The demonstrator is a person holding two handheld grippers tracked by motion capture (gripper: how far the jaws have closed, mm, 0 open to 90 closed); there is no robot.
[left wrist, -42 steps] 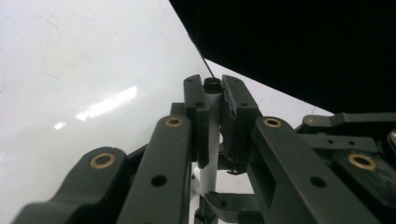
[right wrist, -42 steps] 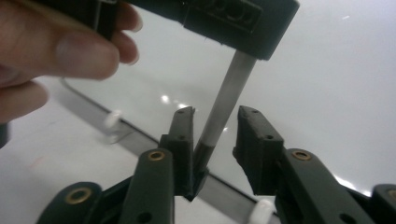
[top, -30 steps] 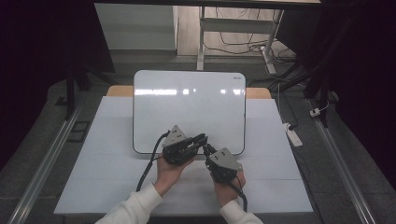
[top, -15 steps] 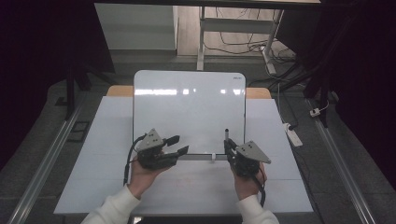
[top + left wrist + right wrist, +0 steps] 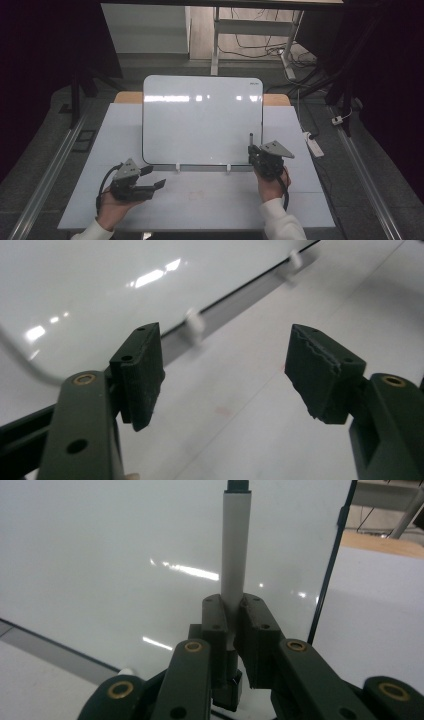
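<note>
At lower right, the right gripper fingers clamp a marker upright before the whiteboard, while the left gripper, just opening, holds nothing; a loose pinch could let the marker slip

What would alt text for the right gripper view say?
The right gripper has its two black fingers shut on a white marker with a dark cap, pointing up in front of a blank whiteboard.

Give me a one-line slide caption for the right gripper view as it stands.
Right gripper shut on a white marker, held upright before the blank whiteboard.
</note>
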